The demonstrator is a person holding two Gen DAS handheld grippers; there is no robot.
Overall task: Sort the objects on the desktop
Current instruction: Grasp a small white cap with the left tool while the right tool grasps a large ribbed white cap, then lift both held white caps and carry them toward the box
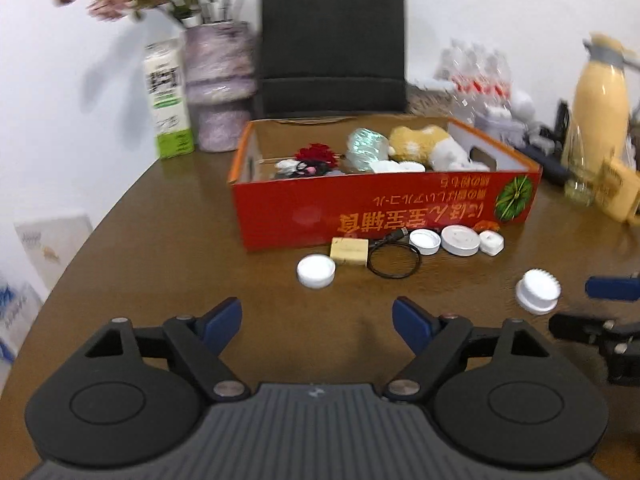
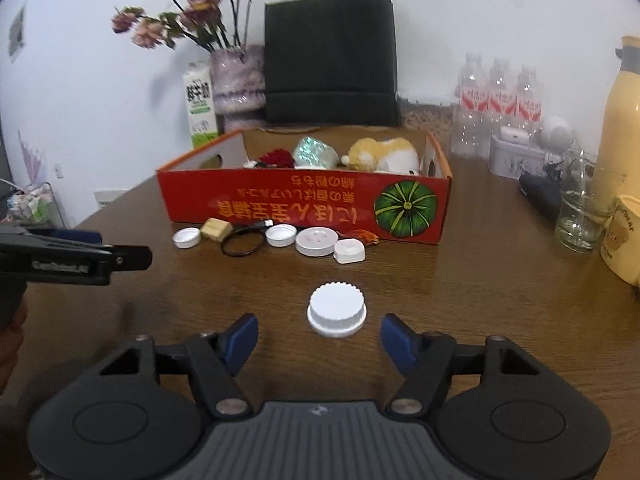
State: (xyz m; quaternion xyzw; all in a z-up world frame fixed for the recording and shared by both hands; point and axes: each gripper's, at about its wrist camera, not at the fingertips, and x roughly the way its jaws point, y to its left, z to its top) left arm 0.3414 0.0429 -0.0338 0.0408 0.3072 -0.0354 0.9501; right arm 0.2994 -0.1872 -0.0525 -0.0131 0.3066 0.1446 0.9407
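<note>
Just ahead of the right gripper (image 2: pixel 318 342), jaws open and empty, the ribbed white cap (image 2: pixel 337 309) sits on the table (image 2: pixel 460 320). Left gripper (image 1: pixel 317 322): open, empty. Risk: an off-centre closure may skid the cap away.

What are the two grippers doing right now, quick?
Left gripper: open, holding nothing, only bare table between its fingers.
Right gripper: open, holding nothing; the ridged white cap sits just ahead of it, untouched.

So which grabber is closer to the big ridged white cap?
Right. The right gripper sits just behind the ridged white cap, its open jaws lined up on it. The left gripper is off to the side, facing bare table.
</note>
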